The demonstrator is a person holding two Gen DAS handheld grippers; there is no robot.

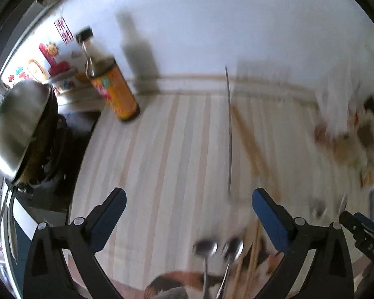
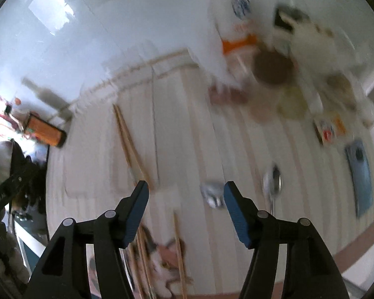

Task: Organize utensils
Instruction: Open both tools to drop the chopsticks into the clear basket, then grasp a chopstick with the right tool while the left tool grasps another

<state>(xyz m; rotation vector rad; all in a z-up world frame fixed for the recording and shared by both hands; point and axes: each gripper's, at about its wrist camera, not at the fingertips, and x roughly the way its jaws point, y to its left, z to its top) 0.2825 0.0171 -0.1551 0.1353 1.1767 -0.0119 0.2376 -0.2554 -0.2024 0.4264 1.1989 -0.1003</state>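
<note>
Two open grippers hang over a striped tablecloth (image 1: 162, 149) that covers most of both views, with motion blur softening everything. At its far left edge stand a steel pot (image 1: 17, 129) and an orange-labelled bottle (image 1: 117, 92); a blue phone (image 2: 359, 177) lies well off to the right.

Scattered utensils are the task's things. A pair of wooden chopsticks (image 2: 129, 144) lies on the cloth with its long axis running away from the cameras, slanting toward the right gripper's left finger. More chopsticks and two spoons (image 1: 219, 246) sit low in the left view, apparently in a patterned holder, though blur makes that uncertain. A single spoon (image 2: 273, 182) lies just right of the right gripper (image 2: 185, 196), handle toward the camera, bowl away.

That spoon looks like the nearest loose piece, and the right gripper is closer to it. Its fingers stand apart, holding nothing, angled down at the cloth. The left gripper (image 1: 187, 204) is likewise spread wide and empty.
</note>
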